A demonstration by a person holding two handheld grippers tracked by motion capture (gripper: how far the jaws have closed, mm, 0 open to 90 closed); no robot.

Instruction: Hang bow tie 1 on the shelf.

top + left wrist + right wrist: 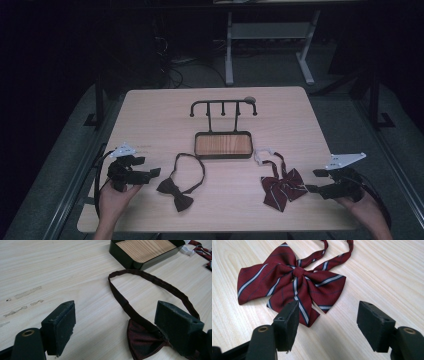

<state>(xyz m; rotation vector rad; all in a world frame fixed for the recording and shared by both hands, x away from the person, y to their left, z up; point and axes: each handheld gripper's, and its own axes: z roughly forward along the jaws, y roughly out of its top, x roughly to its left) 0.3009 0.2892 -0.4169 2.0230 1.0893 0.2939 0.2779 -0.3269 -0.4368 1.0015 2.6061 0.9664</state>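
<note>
Your left tool (156, 172) is wide open and holds nothing; the dark bow tie (176, 193) lies just beside it on the tabletop (150, 115). Your right tool (310, 181) is also open and empty, with the striped bow tie (283, 186) flat just in front of it. The room behind is dark.

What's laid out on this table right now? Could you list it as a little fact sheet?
surface: wooden table
left gripper: open, beside dark bow tie, holding nothing
right gripper: open, beside striped red bow tie, holding nothing
middle: black hook stand rising from a wood-floored tray
hooks: nothing hanging
</note>
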